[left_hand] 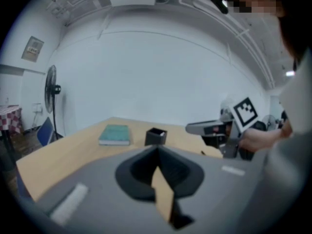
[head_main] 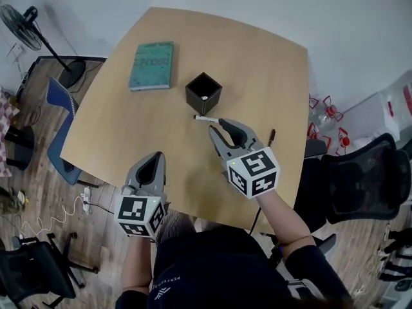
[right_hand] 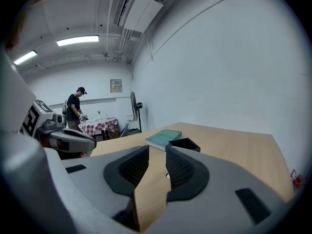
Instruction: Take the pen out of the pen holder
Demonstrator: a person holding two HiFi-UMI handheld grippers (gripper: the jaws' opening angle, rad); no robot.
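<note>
A black square pen holder (head_main: 203, 93) stands upright near the middle of the wooden table (head_main: 257, 63), with something small and white inside it. A black-and-white pen (head_main: 206, 118) lies flat on the table just in front of the holder. My right gripper (head_main: 217, 125) hovers right behind that pen, open, with nothing between its fingers; in the right gripper view (right_hand: 153, 152) the holder (right_hand: 187, 144) shows just past the right finger. My left gripper (head_main: 156, 156) is shut and empty near the table's front edge, well short of the holder (left_hand: 156, 136).
A teal book (head_main: 152, 65) lies left of the holder. A thin dark stick-like object (head_main: 271, 136) rests near the table's right edge. Around the table are a blue chair (head_main: 61, 102), a fan (head_main: 22, 21) and a black office chair (head_main: 360, 185). A person (right_hand: 74, 106) stands far off.
</note>
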